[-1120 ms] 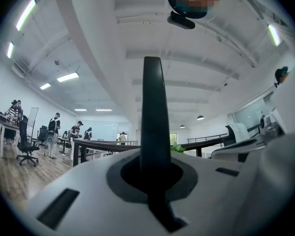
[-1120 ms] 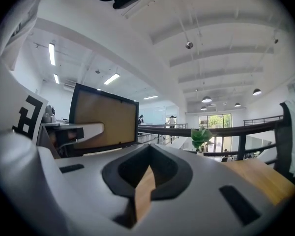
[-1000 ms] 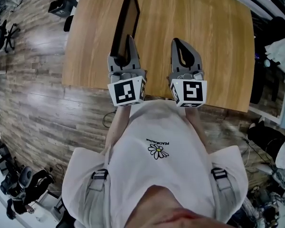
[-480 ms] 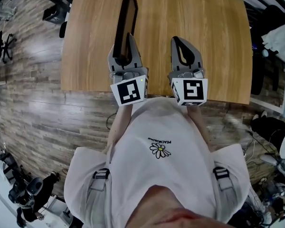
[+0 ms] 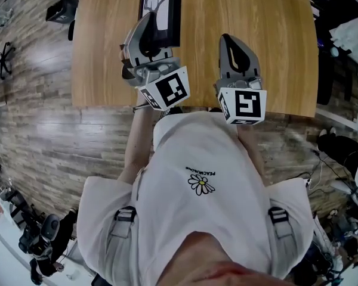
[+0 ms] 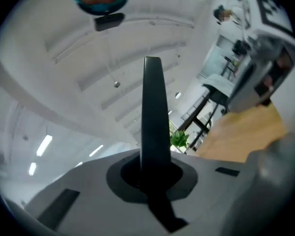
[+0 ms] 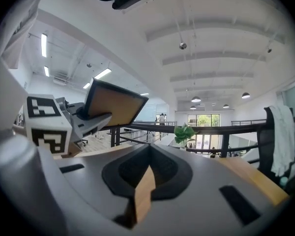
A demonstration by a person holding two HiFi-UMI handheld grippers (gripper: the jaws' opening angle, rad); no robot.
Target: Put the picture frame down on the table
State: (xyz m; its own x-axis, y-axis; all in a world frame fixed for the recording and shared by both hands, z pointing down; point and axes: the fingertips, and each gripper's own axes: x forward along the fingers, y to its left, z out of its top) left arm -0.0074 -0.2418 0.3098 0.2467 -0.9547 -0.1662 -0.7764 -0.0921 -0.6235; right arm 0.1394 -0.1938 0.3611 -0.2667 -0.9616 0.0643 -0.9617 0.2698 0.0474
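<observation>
jaws of the left gripper (image 5: 148, 30) are clenched on the picture frame (image 5: 161, 5), grasping it at its near end. in the left gripper view the dark edge of the frame rises out of the closed jaws as a thin upright strip. the left gripper is rolled to one side, and its marker cube (image 5: 167, 89) sits askew above the near edge of the bench (image 5: 274, 52).

the frame is held over the left half of the bench. it reaches from the gripper toward the far edge and runs out of the top of the head view. it is tilted, so the head view shows its face: a pale picture with dark bare branches inside a dark border. in the right gripper view the same frame shows its brown back, raised at a slant. a railing and the room beyond are visible under it, so it is clear of the bench surface.

jaws of the right gripper (image 5: 229, 40) are closed tip to tip and hold nothing. in the right gripper view a narrow slit behind the tips shows only bench wood. this gripper lies right of the middle of the bench, near the near edge and apart from the frame. its own marker cube (image 5: 243, 105) sits squarely at that edge.

a small green plant (image 7: 185, 132) stands beyond the far edge. a white cloth (image 7: 284, 127) hangs on a dark rack past the right edge.
</observation>
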